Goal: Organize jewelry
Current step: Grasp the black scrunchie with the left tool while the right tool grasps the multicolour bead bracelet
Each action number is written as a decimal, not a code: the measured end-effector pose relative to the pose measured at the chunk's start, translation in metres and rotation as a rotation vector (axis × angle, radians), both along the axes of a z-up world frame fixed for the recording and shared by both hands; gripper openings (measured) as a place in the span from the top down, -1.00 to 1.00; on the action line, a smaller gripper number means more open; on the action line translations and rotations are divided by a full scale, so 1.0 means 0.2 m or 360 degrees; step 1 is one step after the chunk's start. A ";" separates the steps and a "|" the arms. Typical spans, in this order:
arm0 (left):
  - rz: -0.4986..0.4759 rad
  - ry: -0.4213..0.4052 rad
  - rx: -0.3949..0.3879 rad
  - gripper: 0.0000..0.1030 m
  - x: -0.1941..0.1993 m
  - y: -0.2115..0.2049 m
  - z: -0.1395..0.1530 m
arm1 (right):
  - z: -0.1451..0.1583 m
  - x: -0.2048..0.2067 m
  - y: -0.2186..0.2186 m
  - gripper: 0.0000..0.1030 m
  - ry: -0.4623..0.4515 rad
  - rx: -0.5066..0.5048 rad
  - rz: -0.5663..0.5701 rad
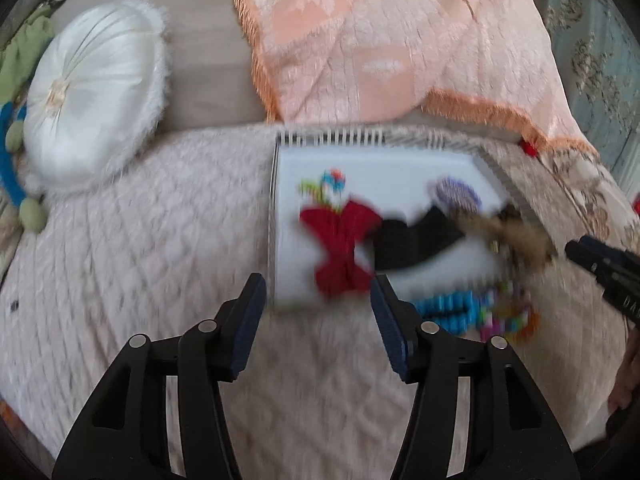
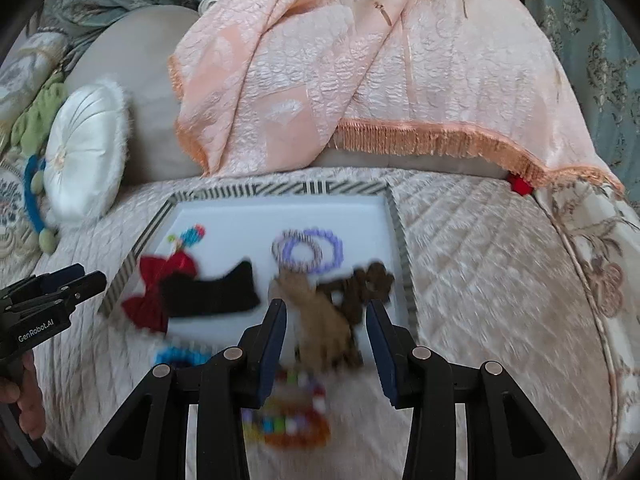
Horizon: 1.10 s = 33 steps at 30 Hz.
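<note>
A white tray (image 1: 400,168) (image 2: 248,216) with a striped rim lies on a quilted cream cover. On it are a red bow (image 1: 340,248) (image 2: 156,292), a black fabric piece (image 1: 416,240) (image 2: 216,292), purple bead bracelets (image 1: 456,196) (image 2: 308,252) and a tan fluffy piece (image 1: 508,232) (image 2: 324,320). A blue bead bracelet (image 1: 444,308) (image 2: 180,356) and a multicoloured bracelet (image 1: 508,316) (image 2: 296,420) lie at the tray's near edge. My left gripper (image 1: 318,292) (image 2: 90,276) hovers open before the bow, empty. My right gripper (image 2: 327,312) (image 1: 592,256) stands open over the tan piece, pads clear of it.
A round white cushion (image 1: 92,96) (image 2: 84,152) sits at the left. A peach fringed blanket (image 1: 400,40) (image 2: 360,60) drapes the backrest behind the tray. A blue ring with green balls (image 1: 12,168) lies far left. A person's hand (image 2: 24,400) holds the left gripper.
</note>
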State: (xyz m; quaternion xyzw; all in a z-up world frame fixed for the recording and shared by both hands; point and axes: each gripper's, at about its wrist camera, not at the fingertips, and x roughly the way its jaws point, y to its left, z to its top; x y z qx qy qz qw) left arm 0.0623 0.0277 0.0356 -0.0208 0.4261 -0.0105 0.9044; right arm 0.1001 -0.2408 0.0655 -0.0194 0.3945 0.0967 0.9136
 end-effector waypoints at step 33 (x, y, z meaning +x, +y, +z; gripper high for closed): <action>-0.0252 0.0179 -0.0109 -0.06 0.00 -0.25 -0.24 | -0.41 0.03 0.16 0.72 0.0243 -0.0241 0.0134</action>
